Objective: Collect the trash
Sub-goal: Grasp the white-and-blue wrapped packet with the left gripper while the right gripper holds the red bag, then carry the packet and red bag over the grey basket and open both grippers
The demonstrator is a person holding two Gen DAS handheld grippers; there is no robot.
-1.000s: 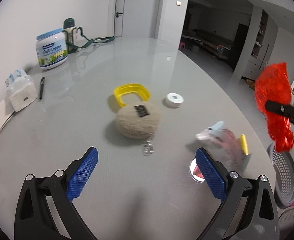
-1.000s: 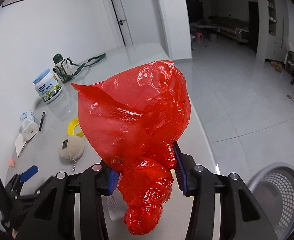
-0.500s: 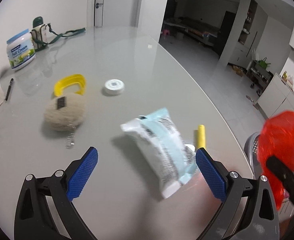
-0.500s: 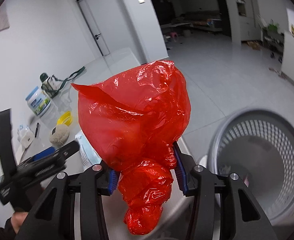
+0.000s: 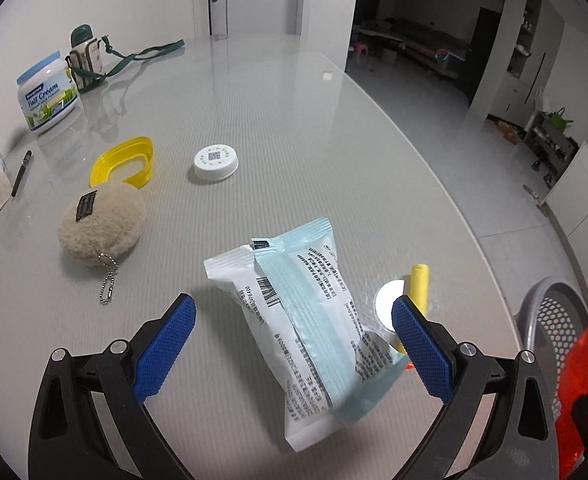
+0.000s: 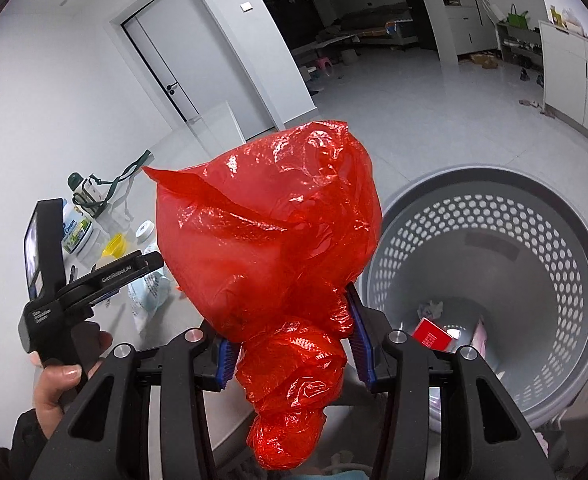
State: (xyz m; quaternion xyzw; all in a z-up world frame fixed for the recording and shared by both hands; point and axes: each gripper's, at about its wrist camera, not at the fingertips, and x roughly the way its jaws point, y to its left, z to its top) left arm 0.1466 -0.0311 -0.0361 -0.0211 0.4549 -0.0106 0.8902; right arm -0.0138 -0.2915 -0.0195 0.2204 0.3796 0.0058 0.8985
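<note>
Right gripper (image 6: 291, 344) is pinching the red plastic bag (image 6: 269, 240) at its bunched neck, blue pads pressed in from both sides, the puffed body of the bag bulging up ahead of the fingers. Just right of it, down on the floor off the table's edge, sits the grey perforated basket (image 6: 566, 240), a red box (image 6: 432, 334) and some crumpled scraps lying at its bottom. Over on the other side, the left gripper (image 5: 294, 340) is spread wide, nothing touching its pads, hanging over the white-and-blue wrapper packet (image 5: 306, 320) that lies flat near the table's right edge. A yellow tube (image 5: 418, 288) rests beside that packet, closer to the edge. Farther in on the table (image 5: 294, 120): a white cap (image 5: 215, 161), a yellow ring (image 5: 123, 160), a fluffy beige pouch (image 5: 101, 222).
</note>
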